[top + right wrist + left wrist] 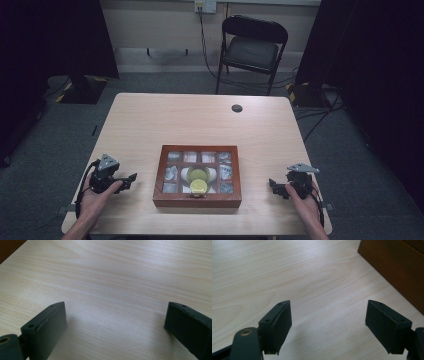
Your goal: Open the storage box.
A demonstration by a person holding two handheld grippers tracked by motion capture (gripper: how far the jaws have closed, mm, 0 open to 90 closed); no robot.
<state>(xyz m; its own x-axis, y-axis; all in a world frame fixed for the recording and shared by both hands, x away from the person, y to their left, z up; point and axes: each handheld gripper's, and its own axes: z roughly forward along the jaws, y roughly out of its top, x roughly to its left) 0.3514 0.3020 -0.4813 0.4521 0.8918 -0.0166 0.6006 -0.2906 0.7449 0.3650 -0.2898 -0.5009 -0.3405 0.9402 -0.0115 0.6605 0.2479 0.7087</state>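
Observation:
A dark wooden box with a glass-paned lid lies near the front middle of the table; through the panes I see a white holder, two yellow-green round things and several small clear packets. My left gripper rests on the table just left of the box, open, nothing between its jaws. Its own view has the box's brown side at upper right, beyond the open gripper. My right gripper rests right of the box, open and empty; its view looks over bare wood, with a box corner at top left.
The light wooden table has a small dark cable hole near its far edge. A black folding chair stands behind the table by the wall. Dark curtains hang at both sides, and cables run across the grey carpet.

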